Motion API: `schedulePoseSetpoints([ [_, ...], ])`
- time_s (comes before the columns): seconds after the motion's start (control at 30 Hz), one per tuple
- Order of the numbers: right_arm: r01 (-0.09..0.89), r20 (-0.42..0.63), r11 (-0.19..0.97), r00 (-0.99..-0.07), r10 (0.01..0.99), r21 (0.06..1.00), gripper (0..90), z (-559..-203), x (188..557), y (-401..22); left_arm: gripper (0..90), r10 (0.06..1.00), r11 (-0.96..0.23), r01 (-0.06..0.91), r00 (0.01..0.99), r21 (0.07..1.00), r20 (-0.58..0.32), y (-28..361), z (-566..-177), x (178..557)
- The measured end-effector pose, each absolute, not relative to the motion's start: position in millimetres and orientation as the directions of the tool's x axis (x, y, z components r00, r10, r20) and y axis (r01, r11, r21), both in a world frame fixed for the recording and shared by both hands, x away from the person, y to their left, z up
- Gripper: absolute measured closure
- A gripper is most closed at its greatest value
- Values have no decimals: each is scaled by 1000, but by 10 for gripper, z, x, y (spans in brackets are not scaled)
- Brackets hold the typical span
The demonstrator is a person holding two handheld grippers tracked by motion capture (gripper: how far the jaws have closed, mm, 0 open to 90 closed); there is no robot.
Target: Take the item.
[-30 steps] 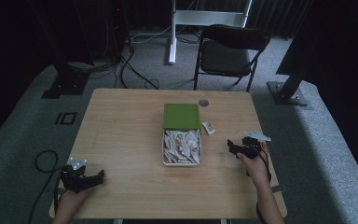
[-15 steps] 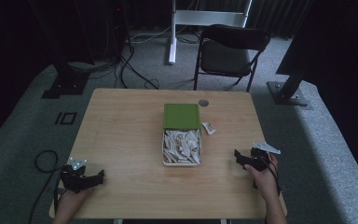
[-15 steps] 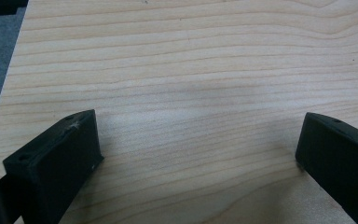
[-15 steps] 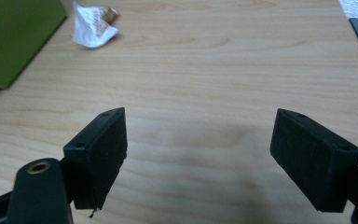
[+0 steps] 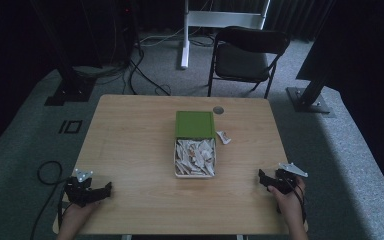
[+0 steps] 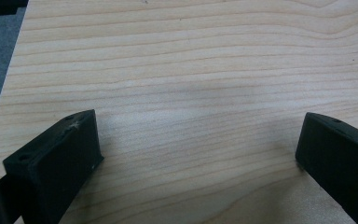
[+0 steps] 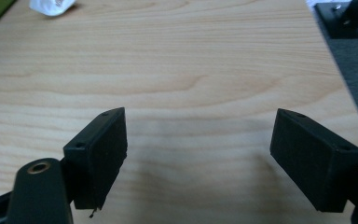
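Near the middle of the tabletop (image 5: 130, 130) stands a white tray (image 5: 194, 157) heaped with pale scraps too small to identify, its green lid (image 5: 195, 124) lying touching its far end. A crumpled white scrap (image 5: 223, 137) lies just beside the lid's right edge, and a small dark disc (image 5: 218, 109) sits near the far edge. The left gripper (image 5: 105, 189) rests near the front left corner, jaws spread wide over bare wood. The right gripper (image 5: 261, 179) sits near the front right corner, jaws likewise released and holding nothing. Both forearms are cut off at the bottom.

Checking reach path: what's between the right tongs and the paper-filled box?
Bare light wooden tabletop between right tongs and open white box, per high view.
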State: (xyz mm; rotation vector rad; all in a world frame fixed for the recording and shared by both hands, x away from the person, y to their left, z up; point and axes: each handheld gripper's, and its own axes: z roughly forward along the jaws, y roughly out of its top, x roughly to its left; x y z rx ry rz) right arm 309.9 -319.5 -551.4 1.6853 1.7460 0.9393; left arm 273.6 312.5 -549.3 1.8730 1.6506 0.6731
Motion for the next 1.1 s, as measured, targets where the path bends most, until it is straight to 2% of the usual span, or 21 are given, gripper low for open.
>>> schedulePoseSetpoints([
  [0.47, 676, 20, 37, -77, 997, 736, 181, -5542, 2911, -3126, 7, 993, -96, 718, 121, 690, 12, 3125, -5494, 2737],
  [0.67, 677, 22, 38, -80, 997, 735, 167, -5542, 2896, -3119, 7, 993, -96, 718, 121, 690, 12, 3125, -5494, 2736],
  [0.73, 683, 18, 58, -104, 994, 728, 123, -5546, 2903, -3110, 7, 993, -96, 718, 121, 690, 12, 3125, -5494, 2736],
  [1.1, 685, 20, 59, -108, 994, 726, 117, -5546, 2905, -3108, 7, 993, -94, 717, 120, 691, 11, 3124, -5494, 2737],
])
